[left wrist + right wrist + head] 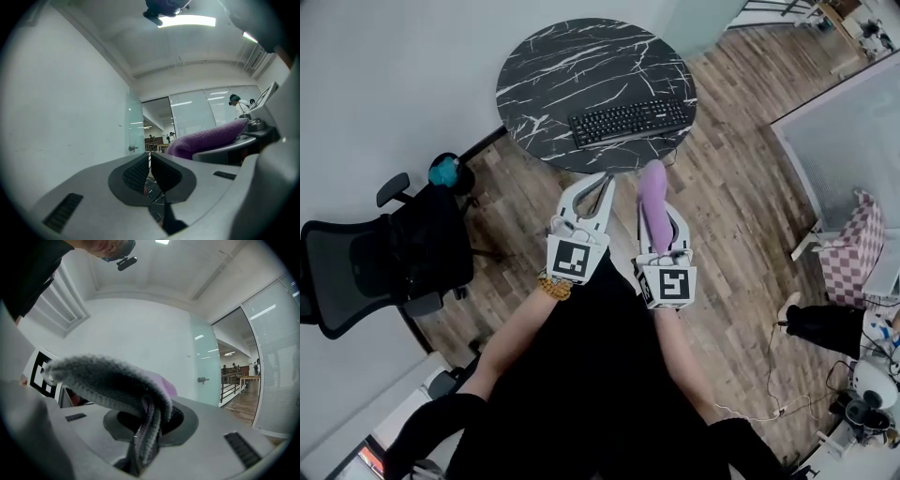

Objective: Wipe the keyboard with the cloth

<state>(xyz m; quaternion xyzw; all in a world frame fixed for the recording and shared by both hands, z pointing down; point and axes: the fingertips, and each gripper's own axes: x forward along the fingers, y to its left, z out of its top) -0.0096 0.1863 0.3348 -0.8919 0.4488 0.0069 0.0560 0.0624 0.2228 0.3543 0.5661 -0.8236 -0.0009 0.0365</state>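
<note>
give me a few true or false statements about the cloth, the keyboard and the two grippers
1. The right gripper is clamped on the purple cloth. True.
2. The cloth lies on the black keyboard. False: it is held in the gripper, short of the table, and does not touch the keyboard.
3. The left gripper is shut and empty. True.
4. The keyboard sits on a square white desk. False: it sits on a round black marbled table.
</note>
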